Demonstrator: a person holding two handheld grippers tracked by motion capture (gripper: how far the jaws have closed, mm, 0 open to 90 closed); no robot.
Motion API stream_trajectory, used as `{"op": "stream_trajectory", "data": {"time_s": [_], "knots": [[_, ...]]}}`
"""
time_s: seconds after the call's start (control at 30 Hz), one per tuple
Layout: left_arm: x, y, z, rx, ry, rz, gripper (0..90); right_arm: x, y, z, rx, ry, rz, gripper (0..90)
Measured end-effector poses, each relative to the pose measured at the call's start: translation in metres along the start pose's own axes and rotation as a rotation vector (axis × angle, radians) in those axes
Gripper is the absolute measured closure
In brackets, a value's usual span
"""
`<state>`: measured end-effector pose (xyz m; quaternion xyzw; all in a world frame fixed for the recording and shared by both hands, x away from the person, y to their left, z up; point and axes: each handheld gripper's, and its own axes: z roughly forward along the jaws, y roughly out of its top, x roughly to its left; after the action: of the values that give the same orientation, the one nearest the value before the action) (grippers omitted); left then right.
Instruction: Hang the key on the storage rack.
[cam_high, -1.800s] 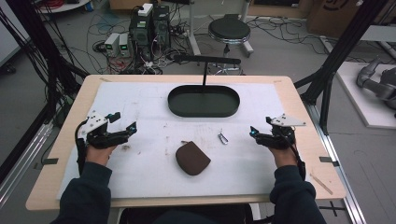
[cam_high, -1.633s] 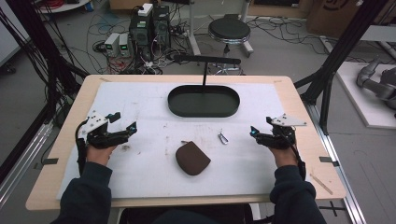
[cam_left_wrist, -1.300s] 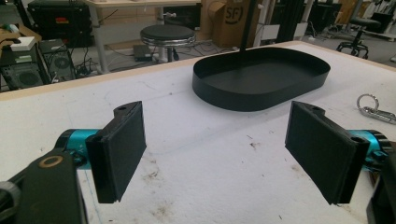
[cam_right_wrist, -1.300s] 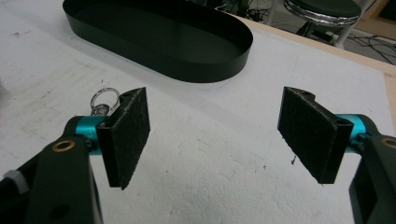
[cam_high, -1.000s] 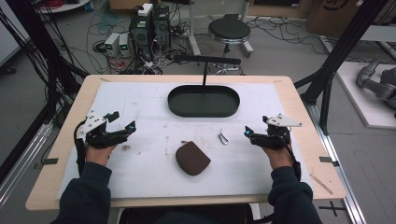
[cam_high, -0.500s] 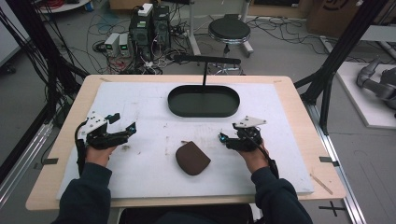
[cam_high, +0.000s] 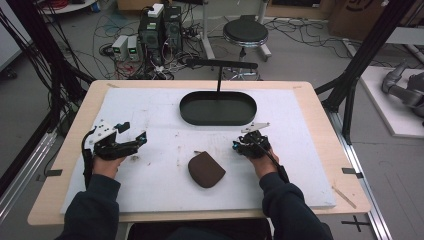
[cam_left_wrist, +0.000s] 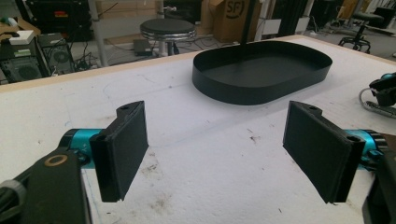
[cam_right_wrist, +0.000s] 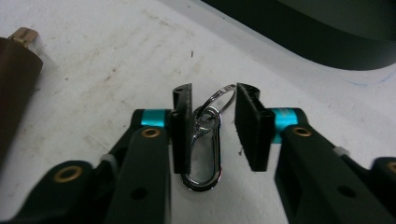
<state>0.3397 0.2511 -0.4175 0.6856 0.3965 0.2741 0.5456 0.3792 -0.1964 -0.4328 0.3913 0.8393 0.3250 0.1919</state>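
Chromed steel carabiner (cam_right_wrist: 204, 149) with key ring, flat on the white tabletop (cam_high: 165, 120), between brown leather pouch (cam_high: 205, 169) and right edge. Going left to right: left gripper (cam_high: 131, 141) idle, jaws spread wide, nothing between. Pouch lying closed, contents unseen. Oval black tray (cam_high: 218, 108) behind, empty. Right gripper (cam_right_wrist: 212, 126) straddling the carabiner, jaws just been closing, left pad about touching, right pad clear, not clamped yet. Probably light, rigid, slick; best pinched across the long sides, mid-body.

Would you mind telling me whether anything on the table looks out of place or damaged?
Nothing stands out. The white table cover has a few small brown marks, and the carabiner, brown pouch and black tray look intact.
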Motion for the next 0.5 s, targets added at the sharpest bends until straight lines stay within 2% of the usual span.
{"op": "stream_trajectory", "data": {"time_s": [0.07,0.23,0.5], "knots": [[-0.0003,-0.0003,0.0003,0.001,0.002,-0.003,22.0,-0.0004,0.0000,-0.0017,0.002,0.007,-0.005,76.7],[-0.0006,-0.0007,0.0005,0.004,0.001,-0.001,22.2,-0.0024,-0.0006,-0.0024,0.014,0.017,0.000,83.3],[0.0008,-0.0012,0.0008,0.009,0.006,0.000,22.3,-0.0035,-0.0010,0.0013,0.034,0.036,-0.004,84.6]]}}
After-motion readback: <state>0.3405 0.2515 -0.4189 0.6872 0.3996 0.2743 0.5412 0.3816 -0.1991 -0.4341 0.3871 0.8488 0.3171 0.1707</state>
